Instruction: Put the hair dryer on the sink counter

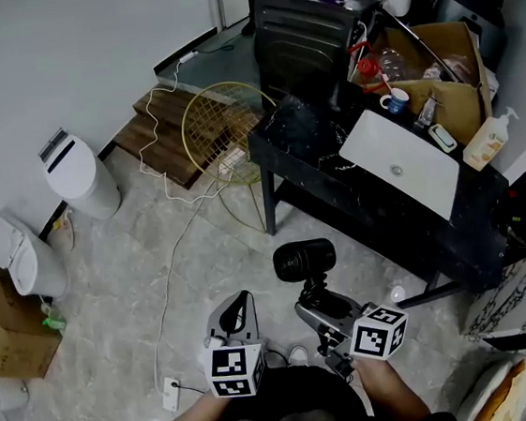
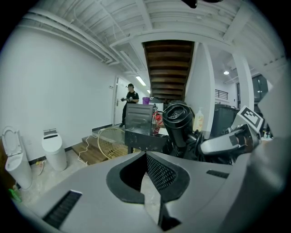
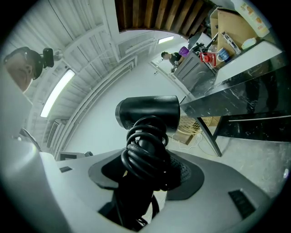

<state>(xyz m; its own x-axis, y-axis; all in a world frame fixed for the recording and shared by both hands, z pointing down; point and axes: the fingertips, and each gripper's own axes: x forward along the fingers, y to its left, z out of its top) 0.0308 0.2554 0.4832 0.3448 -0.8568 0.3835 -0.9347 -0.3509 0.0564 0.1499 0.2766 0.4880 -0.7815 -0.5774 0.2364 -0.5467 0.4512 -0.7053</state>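
Note:
A black hair dryer (image 1: 304, 260) is held off the floor, its cord wound round the handle. My right gripper (image 1: 315, 298) is shut on that handle, with the barrel (image 3: 148, 111) above the jaws in the right gripper view. My left gripper (image 1: 240, 302) hangs beside it to the left, its tips together and nothing between them (image 2: 145, 159); the hair dryer (image 2: 178, 120) shows to its right. The black sink counter (image 1: 311, 138) with a white basin (image 1: 399, 163) stands ahead, a short way beyond both grippers.
On the counter's far end sit a cardboard box (image 1: 445, 71), a mug (image 1: 396, 101) and a soap bottle (image 1: 488, 141). A gold wire basket (image 1: 221, 129) leans by the counter's left leg. A white cord runs to a power strip (image 1: 171, 393). A white bin (image 1: 80, 178) stands left.

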